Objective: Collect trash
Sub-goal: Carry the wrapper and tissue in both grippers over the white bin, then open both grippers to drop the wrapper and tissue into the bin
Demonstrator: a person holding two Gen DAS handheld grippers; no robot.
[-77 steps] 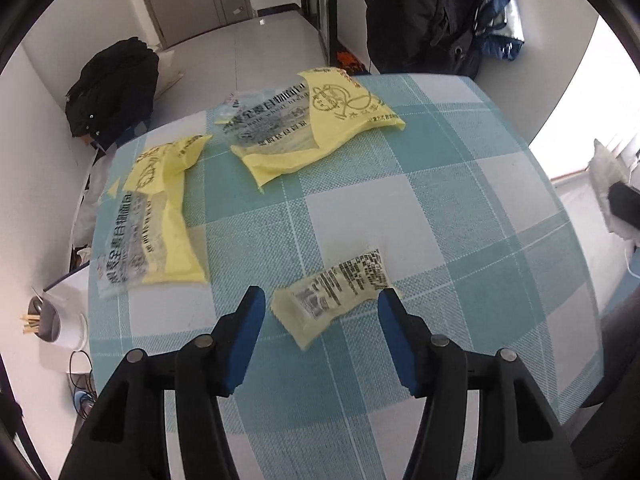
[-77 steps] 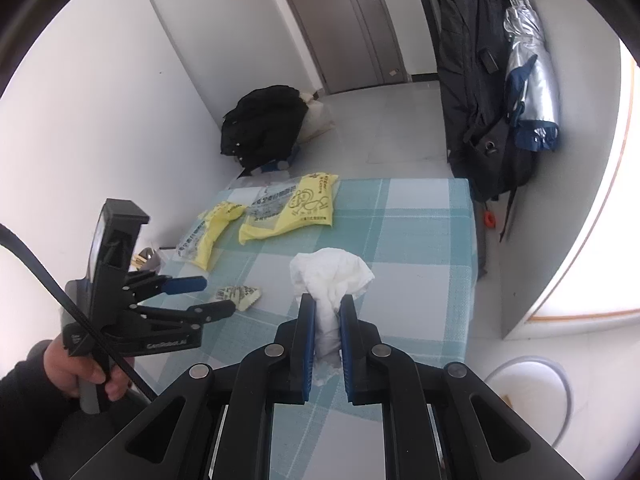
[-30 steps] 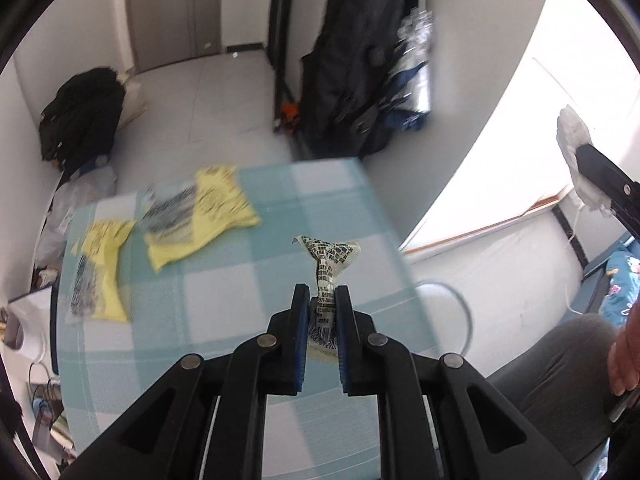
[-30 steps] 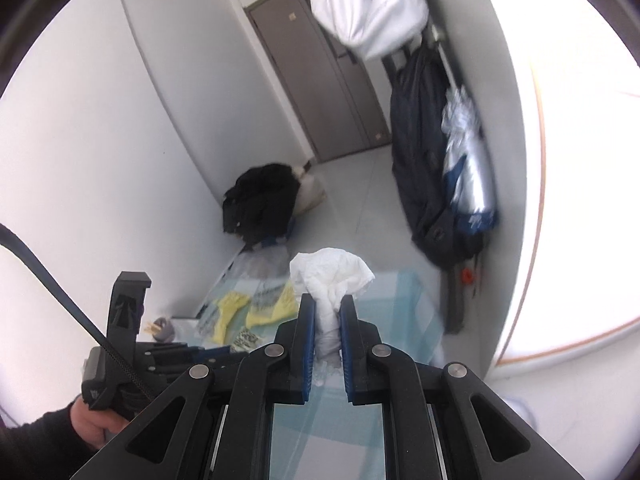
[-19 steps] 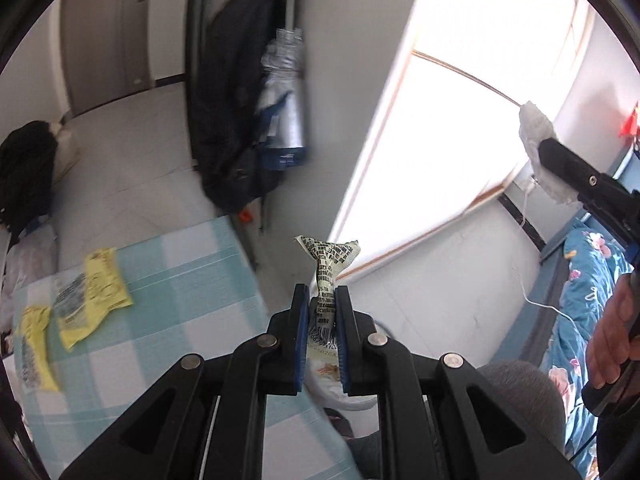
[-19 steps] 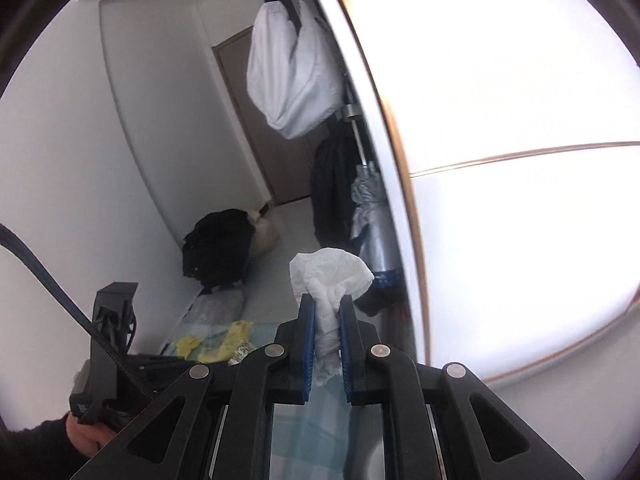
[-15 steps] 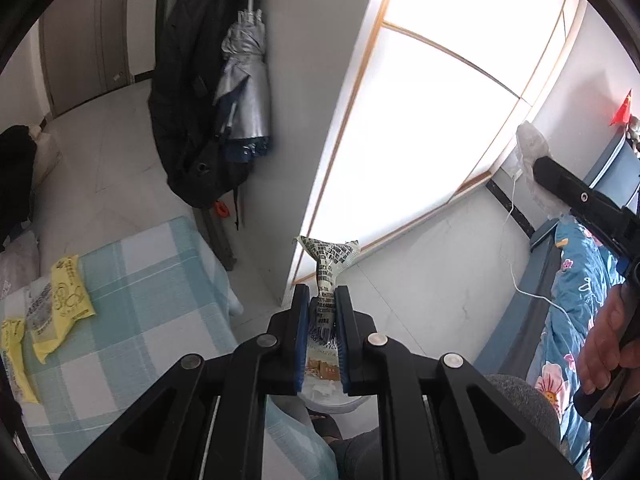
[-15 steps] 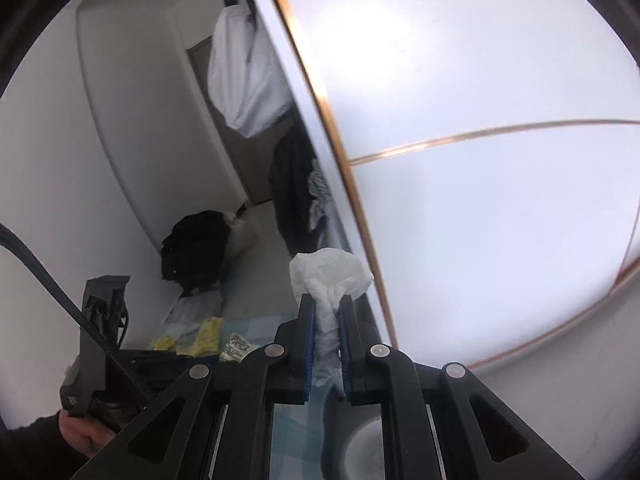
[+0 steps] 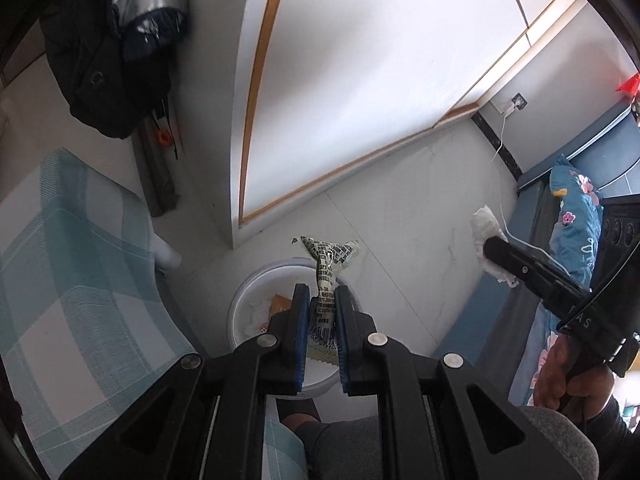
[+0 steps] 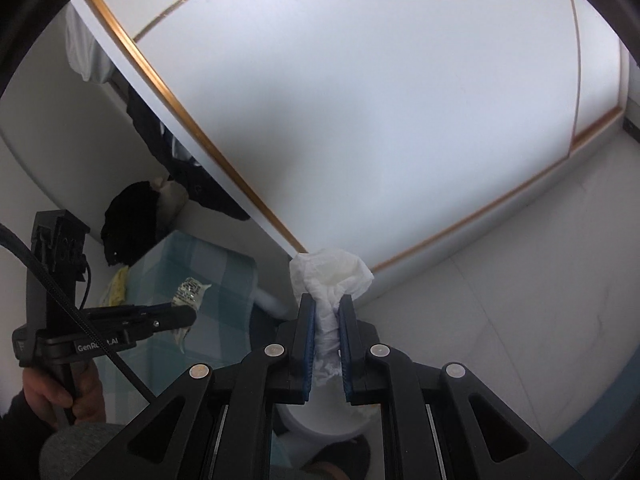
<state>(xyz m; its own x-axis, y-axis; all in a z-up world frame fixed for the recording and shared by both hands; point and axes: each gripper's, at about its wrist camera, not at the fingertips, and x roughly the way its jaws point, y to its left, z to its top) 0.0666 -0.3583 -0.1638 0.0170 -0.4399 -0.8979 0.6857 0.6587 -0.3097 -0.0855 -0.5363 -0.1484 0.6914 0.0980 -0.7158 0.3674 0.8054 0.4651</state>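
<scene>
Left gripper clamped on printed wrapper, long axis along fingers, above white bin; right gripper clamped on crumpled tissue.

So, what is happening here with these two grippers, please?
A person is clearing trash from a table with a checked cloth. The left gripper is shut on a small printed wrapper and points down over a white bin on the floor, which already holds some scraps. The right gripper is shut on a crumpled white tissue and is beside the bin. Neither piece is dropped yet.
</scene>
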